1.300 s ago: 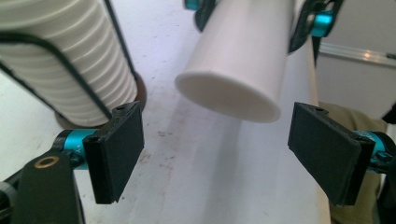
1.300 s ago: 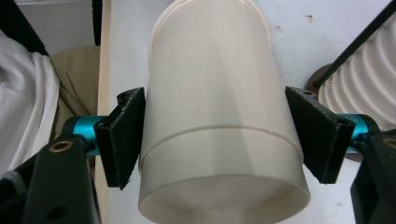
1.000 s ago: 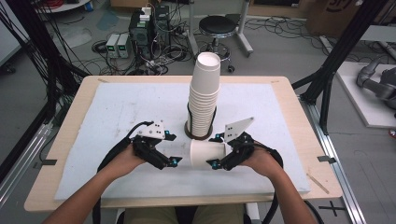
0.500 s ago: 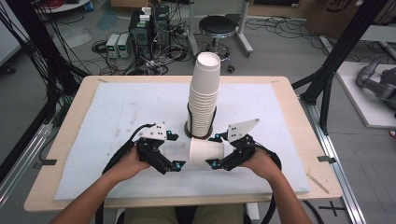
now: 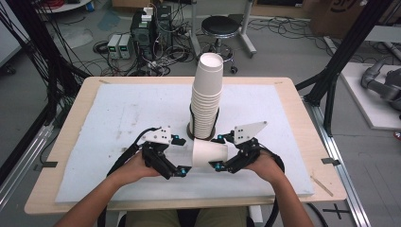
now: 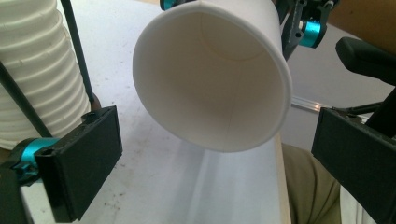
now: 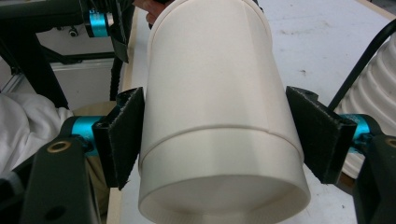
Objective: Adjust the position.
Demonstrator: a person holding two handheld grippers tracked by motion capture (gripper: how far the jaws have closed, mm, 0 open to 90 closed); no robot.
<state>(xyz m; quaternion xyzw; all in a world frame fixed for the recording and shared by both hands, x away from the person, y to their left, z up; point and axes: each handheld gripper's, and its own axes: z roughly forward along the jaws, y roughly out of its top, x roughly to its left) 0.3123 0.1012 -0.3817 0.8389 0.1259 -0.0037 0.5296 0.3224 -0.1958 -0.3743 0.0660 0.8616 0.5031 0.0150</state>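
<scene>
The single paper cup [image 5: 209, 153] lay on its side just in front of the cup stack [image 5: 206, 101] on the counter [image 5: 293, 111], clamped near its base by your right gripper [image 5: 218, 152], while your left gripper [image 5: 181, 156] had just opened wide and stood off the rim. You seemed mid-handover; next you would probably carry the cup to the stack. No writing was readable on either.

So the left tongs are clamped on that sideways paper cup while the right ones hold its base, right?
Not quite. The left tongs stand open, their pads clear of the paper cup, as the left gripper view shows. The right tongs do grip it near its base.
</scene>
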